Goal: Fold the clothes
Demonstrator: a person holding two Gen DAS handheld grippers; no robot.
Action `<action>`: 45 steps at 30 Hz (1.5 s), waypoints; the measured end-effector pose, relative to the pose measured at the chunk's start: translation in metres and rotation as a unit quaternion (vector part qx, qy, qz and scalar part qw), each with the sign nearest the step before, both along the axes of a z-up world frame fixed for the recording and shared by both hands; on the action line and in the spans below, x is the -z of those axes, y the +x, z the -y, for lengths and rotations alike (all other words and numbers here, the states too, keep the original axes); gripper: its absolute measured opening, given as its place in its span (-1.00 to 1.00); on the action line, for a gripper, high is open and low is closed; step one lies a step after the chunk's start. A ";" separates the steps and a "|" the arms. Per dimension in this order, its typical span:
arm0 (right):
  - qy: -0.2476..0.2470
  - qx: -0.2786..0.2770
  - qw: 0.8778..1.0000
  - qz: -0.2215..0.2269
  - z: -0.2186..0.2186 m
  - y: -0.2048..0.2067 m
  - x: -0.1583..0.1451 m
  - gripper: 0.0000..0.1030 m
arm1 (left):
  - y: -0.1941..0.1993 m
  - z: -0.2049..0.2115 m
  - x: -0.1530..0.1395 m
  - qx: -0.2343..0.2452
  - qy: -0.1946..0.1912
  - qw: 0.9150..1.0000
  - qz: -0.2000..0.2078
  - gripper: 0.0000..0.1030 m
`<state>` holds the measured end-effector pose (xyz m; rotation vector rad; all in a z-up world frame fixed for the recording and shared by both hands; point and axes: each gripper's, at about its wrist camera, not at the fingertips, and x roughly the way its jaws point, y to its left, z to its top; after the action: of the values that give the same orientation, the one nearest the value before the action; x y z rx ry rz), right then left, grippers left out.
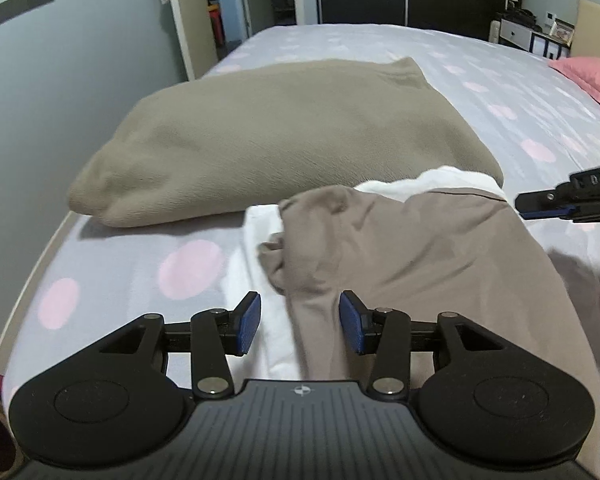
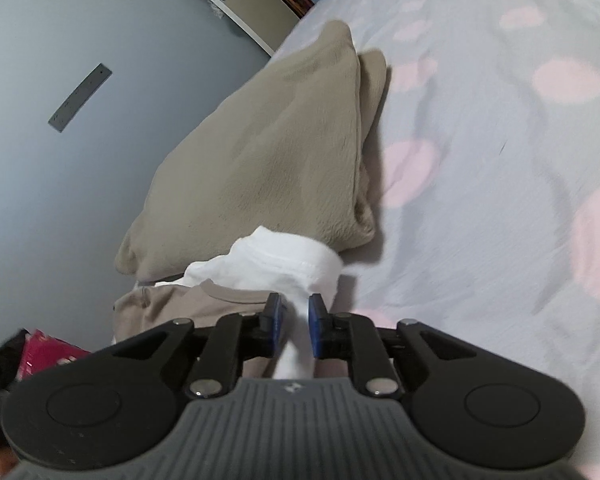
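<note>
A taupe garment (image 1: 420,248) lies crumpled on top of a white garment (image 1: 268,320) at the near edge of the bed. My left gripper (image 1: 300,322) hovers open above their overlapping edges, its blue pads (image 1: 248,322) touching neither cloth. In the right wrist view my right gripper (image 2: 296,322) is shut on a strip of the white garment (image 2: 284,264), which fills the gap between the pads. The taupe garment (image 2: 172,304) lies to its left. The right gripper (image 1: 540,204) also shows at the right edge of the left wrist view, beside the taupe cloth.
A thick folded beige blanket (image 1: 280,132) lies just behind the clothes, near the bed's left edge. The bed sheet (image 1: 480,92) is pale lilac with pink dots. A pink pillow (image 1: 588,76) sits far right. A grey wall (image 1: 60,100) is on the left, and a red object (image 2: 44,352) is on the floor.
</note>
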<state>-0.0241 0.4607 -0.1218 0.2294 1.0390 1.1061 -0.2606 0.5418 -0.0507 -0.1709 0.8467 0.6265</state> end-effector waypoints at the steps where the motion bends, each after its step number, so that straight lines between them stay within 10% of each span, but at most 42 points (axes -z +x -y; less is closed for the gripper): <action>1: 0.002 -0.006 1.000 0.012 0.006 -0.004 -0.003 -0.65 | -0.004 0.003 -0.005 0.002 0.004 1.000 0.000 -0.19; 10: 0.017 -0.103 0.982 0.157 0.039 -0.082 -0.039 -0.65 | -0.028 0.051 -0.035 0.064 0.034 0.997 0.002 -0.61; 18: -0.009 -0.177 0.952 0.249 0.042 -0.157 -0.032 -0.65 | -0.023 0.064 0.006 0.082 0.033 0.994 -0.062 -0.65; 34: -0.064 -0.172 0.945 0.270 0.048 -0.181 -0.026 -0.34 | -0.032 0.071 0.016 0.048 0.067 0.992 -0.096 -0.65; 45: -0.065 -0.139 0.952 0.266 0.089 -0.175 -0.061 0.25 | -0.034 0.142 -0.038 0.009 0.059 0.998 0.016 -0.15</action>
<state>-0.1987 0.3719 -0.0610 -0.3204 0.6636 1.2541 -0.2950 0.3995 -0.0123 -0.0661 0.7780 0.6527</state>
